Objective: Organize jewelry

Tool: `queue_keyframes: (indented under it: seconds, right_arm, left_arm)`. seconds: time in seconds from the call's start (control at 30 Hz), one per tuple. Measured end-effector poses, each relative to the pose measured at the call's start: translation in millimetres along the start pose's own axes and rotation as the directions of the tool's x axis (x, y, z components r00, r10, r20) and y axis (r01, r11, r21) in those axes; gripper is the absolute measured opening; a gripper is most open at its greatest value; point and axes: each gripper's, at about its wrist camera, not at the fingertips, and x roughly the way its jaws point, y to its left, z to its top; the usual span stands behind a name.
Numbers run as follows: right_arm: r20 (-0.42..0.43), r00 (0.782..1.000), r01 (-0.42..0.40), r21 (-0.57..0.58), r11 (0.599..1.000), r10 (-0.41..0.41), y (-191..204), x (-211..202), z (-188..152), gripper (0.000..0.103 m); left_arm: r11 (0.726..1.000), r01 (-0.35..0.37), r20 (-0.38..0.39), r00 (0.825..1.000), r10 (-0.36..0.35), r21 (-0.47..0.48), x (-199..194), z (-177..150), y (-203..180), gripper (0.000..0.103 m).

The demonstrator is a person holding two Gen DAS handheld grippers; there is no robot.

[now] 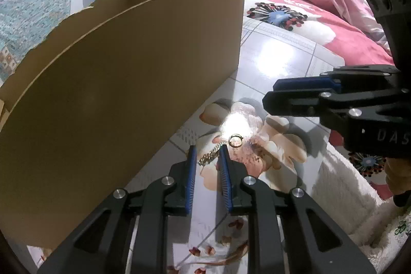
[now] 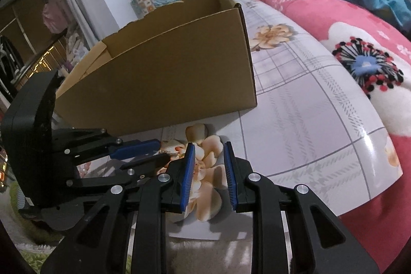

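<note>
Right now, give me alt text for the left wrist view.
The left gripper straddles a gold chain on the floral tabletop, a small ring just beyond it. A cardboard box stands left; the right gripper hovers at right.

The box (image 1: 123,84) is plain brown. The desk (image 2: 308,120) is white with grey lines and peach flowers. The blanket (image 2: 334,17) is pink with white flowers, and the chain (image 1: 209,157) is gold.
</note>
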Motion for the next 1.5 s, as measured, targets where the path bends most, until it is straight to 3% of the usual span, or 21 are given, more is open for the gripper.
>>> queue_keyframes:
  seconds: [0.13,0.33,0.6,0.87,1.1,1.5]
  right_arm:
    - [-0.002,1.000,-0.002,0.014,1.000,0.002,-2.9,1.2,0.7,0.023]
    - [0.000,1.000,-0.001,0.017,1.000,0.001,-3.8,-1.6,-1.9,0.023]
    - [0.014,1.000,-0.006,-0.021,1.000,0.006,3.4,-8.9,-3.6,0.023]
    - [-0.009,1.000,-0.030,-0.137,0.990,0.029,30.2,-3.6,-6.9,0.024]
    - [-0.049,0.998,0.030,-0.189,0.981,-0.039,44.3,17.4,-7.8,0.023]
    - [-0.047,0.992,0.106,-0.222,0.969,-0.120,59.4,35.6,-10.8,0.016]
  left_arm:
    - [1.000,0.009,0.001,1.000,-0.009,0.009,2.5,3.4,0.9,0.017]
    - [1.000,0.018,0.004,1.000,-0.018,0.021,1.8,1.5,0.7,0.005]
    - [0.999,0.041,0.019,0.999,-0.041,-0.021,-6.1,-0.4,6.8,0.004]
    - [0.997,0.023,0.044,0.999,-0.020,-0.076,-20.6,-4.0,20.0,0.004]
    - [0.995,0.017,0.034,0.999,-0.013,-0.102,-18.6,-9.2,25.0,0.004]
    - [0.992,0.022,0.028,0.999,-0.019,-0.124,-15.9,-12.6,32.2,0.004]
